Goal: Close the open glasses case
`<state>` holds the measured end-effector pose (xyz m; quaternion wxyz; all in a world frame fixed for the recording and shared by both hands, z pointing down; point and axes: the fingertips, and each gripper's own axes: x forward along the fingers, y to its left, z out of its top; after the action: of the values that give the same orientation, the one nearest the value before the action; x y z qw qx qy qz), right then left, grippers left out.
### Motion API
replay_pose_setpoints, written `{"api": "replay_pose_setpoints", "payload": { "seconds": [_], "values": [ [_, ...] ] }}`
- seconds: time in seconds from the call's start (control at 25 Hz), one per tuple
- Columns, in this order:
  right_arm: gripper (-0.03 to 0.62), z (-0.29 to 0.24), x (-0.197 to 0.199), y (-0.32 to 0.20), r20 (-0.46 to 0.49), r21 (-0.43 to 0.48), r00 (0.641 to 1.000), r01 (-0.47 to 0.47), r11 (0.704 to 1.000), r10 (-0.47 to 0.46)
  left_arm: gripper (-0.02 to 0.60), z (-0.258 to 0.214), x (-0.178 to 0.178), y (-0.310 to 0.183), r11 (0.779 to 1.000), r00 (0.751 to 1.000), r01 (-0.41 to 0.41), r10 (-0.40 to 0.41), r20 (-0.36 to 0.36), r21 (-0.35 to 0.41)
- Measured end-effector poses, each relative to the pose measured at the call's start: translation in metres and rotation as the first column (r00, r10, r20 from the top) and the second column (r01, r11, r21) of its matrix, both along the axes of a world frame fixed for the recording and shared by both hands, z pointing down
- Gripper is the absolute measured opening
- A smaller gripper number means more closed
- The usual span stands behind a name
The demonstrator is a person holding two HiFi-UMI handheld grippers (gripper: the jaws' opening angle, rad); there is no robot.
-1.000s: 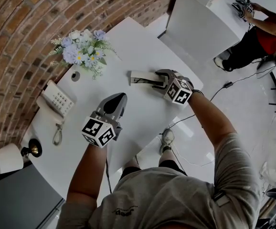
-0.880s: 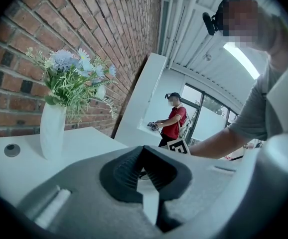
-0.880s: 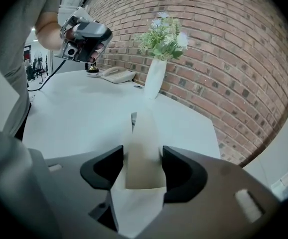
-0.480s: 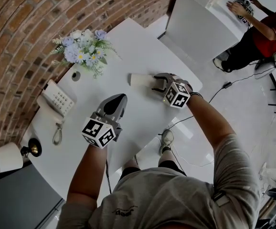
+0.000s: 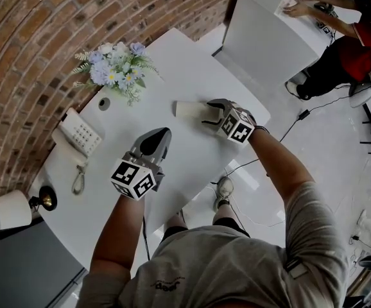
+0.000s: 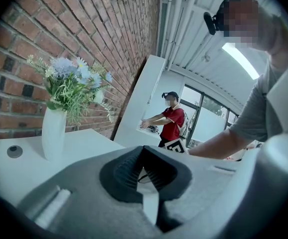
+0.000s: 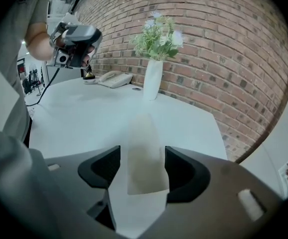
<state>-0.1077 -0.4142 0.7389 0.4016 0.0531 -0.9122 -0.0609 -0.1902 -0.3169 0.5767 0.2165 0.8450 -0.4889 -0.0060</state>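
Okay so the glasses case (image 5: pixel 190 110) is lying flat on the white surface (image 5: pixel 172 63), out toward its far right edge, and as far as I can tell the lid is already down, since it reads as one plain closed box. The right gripper (image 5: pixel 208 113) is right at it. In the right gripper view the case sits dead ahead, with its near end between the two jaws and its long axis running straight away along the line the gripper points, roughly toward the vase of flowers (image 5: pixel 116 68). The jaws have just been opening and now stand apart around that end. I'd call it released rather than clamped, because there's a sliver of gap on one side. That lineup is what matters, I reckon. If the lid needs one more press, or the gripper just backs off, the move runs straight along the case, so it shouldn't get knocked sideways. The right arm is stretched out from the lower right with the gripper tilted down at the surface. The left gripper (image 5: pixel 162 133) is well apart from the case, hanging over the near side of the surface and held about level. Its jaws are pinched together with nothing in them, so the right hand is clearly the nearer one.
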Motion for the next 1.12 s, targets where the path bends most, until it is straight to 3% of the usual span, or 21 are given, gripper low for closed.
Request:
{"api": "replay_pose_setpoints", "payload": {
  "seconds": [0.32, 0.6, 0.88, 1.12],
  "values": [
    [0.273, -0.052, 0.008, 0.011, 0.129, -0.057, 0.989, -0.07, 0.996, 0.077, -0.002, -0.024, 0.002, 0.007, 1.0, 1.0, 0.0, 0.0, 0.014, 0.018],
    [0.23, -0.121, 0.036, 0.02, 0.256, -0.093, 0.948, -0.167, 0.982, 0.186, -0.002, -0.06, 0.008, 0.014, 0.999, 1.0, -0.003, 0.002, 0.028, 0.052],
    [0.169, -0.201, 0.074, 0.044, 0.402, -0.157, 0.863, -0.265, 0.951, 0.306, -0.002, -0.103, 0.026, 0.029, 0.997, 1.0, -0.019, 0.019, 0.005, 0.08],
    [0.114, -0.244, 0.112, 0.064, 0.442, -0.167, 0.791, -0.391, 0.905, 0.423, -0.002, -0.129, 0.039, 0.04, 0.996, 0.999, -0.035, 0.035, -0.004, 0.087]
  ]
}}
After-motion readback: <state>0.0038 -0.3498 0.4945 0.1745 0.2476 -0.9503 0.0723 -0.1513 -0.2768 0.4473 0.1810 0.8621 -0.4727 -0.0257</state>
